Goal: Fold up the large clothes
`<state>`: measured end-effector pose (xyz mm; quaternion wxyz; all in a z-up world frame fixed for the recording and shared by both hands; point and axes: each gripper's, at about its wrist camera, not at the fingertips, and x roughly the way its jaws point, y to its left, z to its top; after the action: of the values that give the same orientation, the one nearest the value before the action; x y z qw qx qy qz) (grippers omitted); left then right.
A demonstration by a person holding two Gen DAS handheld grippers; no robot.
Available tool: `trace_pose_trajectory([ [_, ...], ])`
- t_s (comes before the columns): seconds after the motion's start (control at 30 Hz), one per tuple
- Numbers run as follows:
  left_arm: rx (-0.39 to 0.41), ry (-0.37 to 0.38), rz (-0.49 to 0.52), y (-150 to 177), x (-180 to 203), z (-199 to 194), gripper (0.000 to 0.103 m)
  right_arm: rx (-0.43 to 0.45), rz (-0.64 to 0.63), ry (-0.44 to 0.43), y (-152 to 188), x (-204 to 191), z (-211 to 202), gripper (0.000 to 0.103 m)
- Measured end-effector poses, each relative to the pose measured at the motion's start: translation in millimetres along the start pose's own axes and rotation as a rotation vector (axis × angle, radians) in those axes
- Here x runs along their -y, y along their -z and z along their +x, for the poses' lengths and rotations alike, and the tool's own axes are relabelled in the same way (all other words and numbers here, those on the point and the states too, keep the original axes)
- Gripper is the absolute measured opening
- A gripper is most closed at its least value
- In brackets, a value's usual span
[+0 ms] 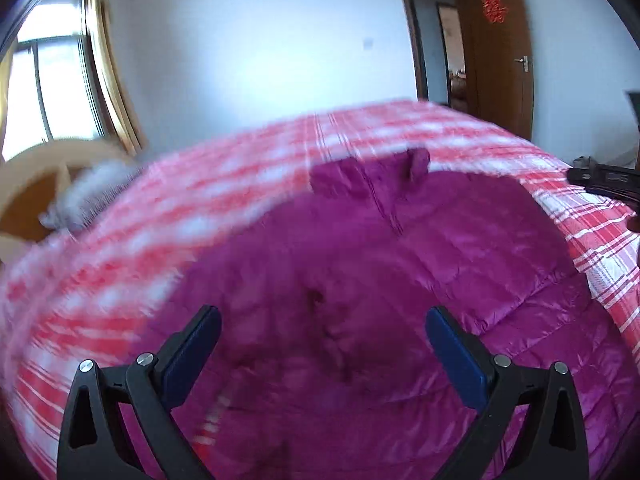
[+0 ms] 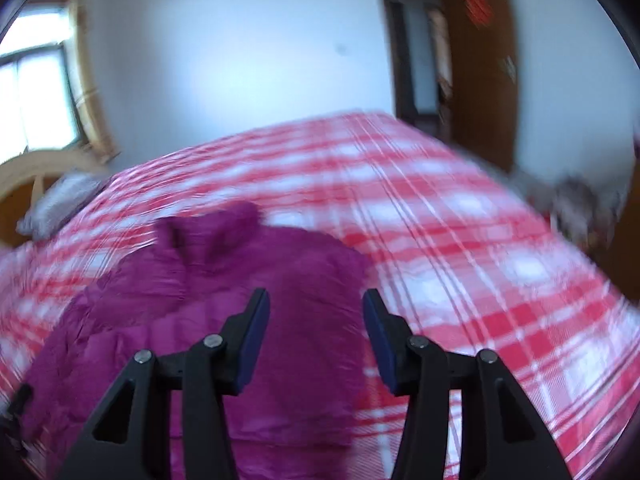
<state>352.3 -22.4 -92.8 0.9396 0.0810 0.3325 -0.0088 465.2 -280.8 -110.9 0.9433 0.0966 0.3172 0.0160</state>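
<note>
A magenta quilted down jacket [image 1: 400, 280] lies spread on a bed with a red-and-white plaid cover [image 1: 200, 200]; its collar [image 1: 368, 176] points to the far side. My left gripper [image 1: 322, 320] hovers above the jacket's middle, jaws wide open with nothing between them. In the right wrist view the jacket [image 2: 240, 300] lies left and below, collar [image 2: 208, 228] at the far end. My right gripper [image 2: 316, 304] is open over the jacket's right edge, with no cloth between the blue pads. Both views are motion-blurred.
A grey pillow [image 1: 88, 196] lies at the wooden headboard [image 1: 36, 184] on the left. A window with curtains [image 1: 52, 76] is behind it. A brown door [image 1: 500, 48] stands open at the far right. The plaid cover [image 2: 480, 260] extends right of the jacket.
</note>
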Motion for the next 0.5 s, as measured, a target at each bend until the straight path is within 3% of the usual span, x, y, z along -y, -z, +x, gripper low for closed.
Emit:
trace_pose_trajectory([
  [0.1, -0.045, -0.009, -0.016, 11.6, 3.2, 19.8, 0.102, -0.020, 0.090, -0.019, 10.5, 27.2, -0.6, 0.054],
  [0.2, -0.041, 0.005, -0.071, 16.0, 0.0, 25.4, 0.102, -0.040, 0.036, 0.001, 21.0, 29.1, 1.4, 0.054],
  [0.33, -0.072, 0.089, -0.172, 17.5, -3.0, 32.1, 0.102, -0.056, -0.006, -0.029, 34.4, 26.6, -1.3, 0.060],
  [0.37, -0.082, 0.102, -0.179, 17.7, -1.7, 34.1, 0.097, -0.055, -0.020, -0.038, 39.1, 23.3, -2.8, 0.062],
  [0.43, -0.099, 0.117, -0.182, 17.9, 4.9, 39.1, 0.070, -0.061, -0.058, -0.055, 44.3, 13.2, 0.1, 0.063],
  [0.47, -0.107, 0.134, -0.184, 17.8, 6.7, 43.0, 0.039, -0.062, -0.082, -0.060, 48.4, 7.5, 1.4, 0.063],
  [0.5, -0.115, 0.156, -0.184, 18.5, 8.5, 44.5, 0.023, -0.062, -0.104, -0.063, 52.2, 2.3, 1.5, 0.065],
])
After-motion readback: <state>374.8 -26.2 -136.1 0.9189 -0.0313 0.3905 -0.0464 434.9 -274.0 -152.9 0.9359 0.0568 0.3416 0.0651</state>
